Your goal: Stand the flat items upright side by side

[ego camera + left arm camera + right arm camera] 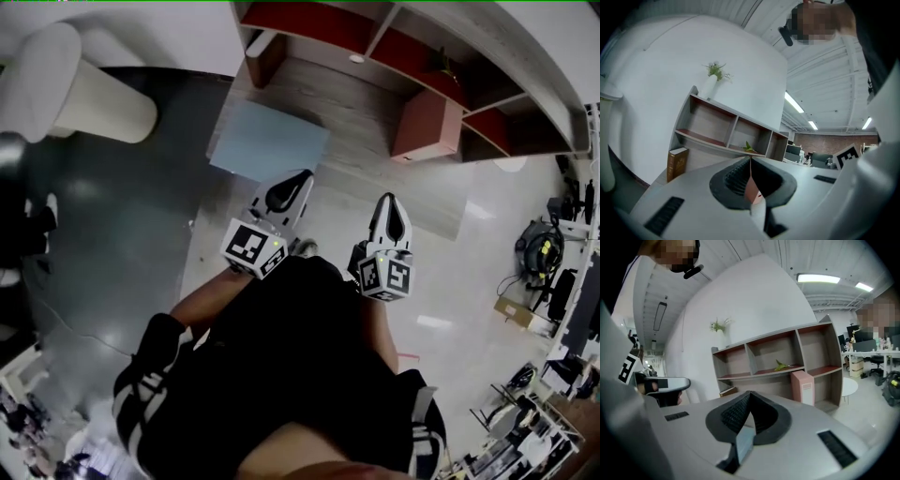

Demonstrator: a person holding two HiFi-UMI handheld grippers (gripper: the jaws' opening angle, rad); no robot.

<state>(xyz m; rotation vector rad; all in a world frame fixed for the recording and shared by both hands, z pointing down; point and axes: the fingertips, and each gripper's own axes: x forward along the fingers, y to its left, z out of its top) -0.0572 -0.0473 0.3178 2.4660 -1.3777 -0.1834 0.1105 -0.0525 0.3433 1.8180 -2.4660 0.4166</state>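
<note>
Both my grippers are shut and empty, left gripper (302,178) and right gripper (388,200) level beside each other. Just past the left one's tips a pale blue sheet (267,141) lies flat on the floor. Farther ahead, at the shelf unit's (764,374) bottom level, a brown book (676,163) sits ahead-left of the left gripper and a pink box (803,386) stands upright ahead-right of the right gripper.

The pale grey left gripper (294,184) with its square-marker cube points level ahead of the body, its black ribbed fingers (736,176) pressed together on nothing. The matching right gripper (389,208) is held just beside it, tipped slightly downward, fingers (736,412) likewise closed and empty.
</note>
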